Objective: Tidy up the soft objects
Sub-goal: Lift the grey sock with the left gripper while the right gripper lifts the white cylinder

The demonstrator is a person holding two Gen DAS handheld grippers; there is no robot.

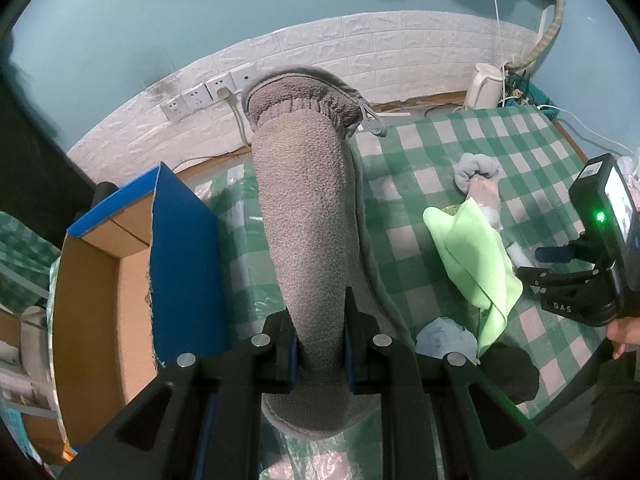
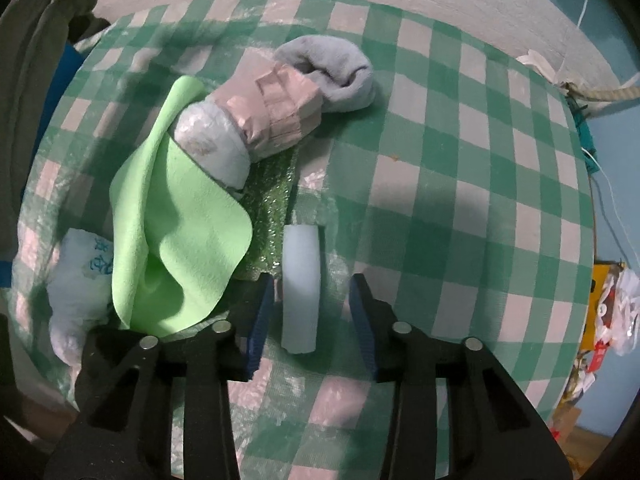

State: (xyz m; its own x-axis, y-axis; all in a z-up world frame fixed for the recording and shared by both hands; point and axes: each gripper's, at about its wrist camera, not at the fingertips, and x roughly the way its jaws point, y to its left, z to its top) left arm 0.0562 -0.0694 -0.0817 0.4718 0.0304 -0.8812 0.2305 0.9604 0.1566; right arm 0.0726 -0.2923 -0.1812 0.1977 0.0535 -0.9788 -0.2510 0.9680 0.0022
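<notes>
Green-and-white checked oilcloth [image 2: 460, 200] is covering the table, with a teal wall and white brick-pattern panelling [image 1: 340, 52] running across the top of the left wrist view. At centre of that view the left gripper [image 1: 320, 344] is pinching a grey fleece garment [image 1: 308, 216], its pads pressed into the fabric from both sides, the cloth hanging lifted over the table. An open cardboard box with blue outer faces [image 1: 180, 256] is standing at left of the frame, just beside the hanging fleece, so the step in hand is probably carrying this piece to the box.

In the right wrist view the right gripper [image 2: 312, 308] is standing spread around a pale white foam block [image 2: 301, 288] lying on the cloth; the left pad is close to it, the right pad is apart, and nothing is squeezed yet. Up and left of it a lime-green cloth [image 2: 172, 224], a glittery green sponge [image 2: 272, 204], a taped bundle [image 2: 276, 108] and a grey sock [image 2: 332, 68] are lying piled together.

Next, the left hand likely needs to swing over the box and let go, while the right needs to close gently on the foam.
</notes>
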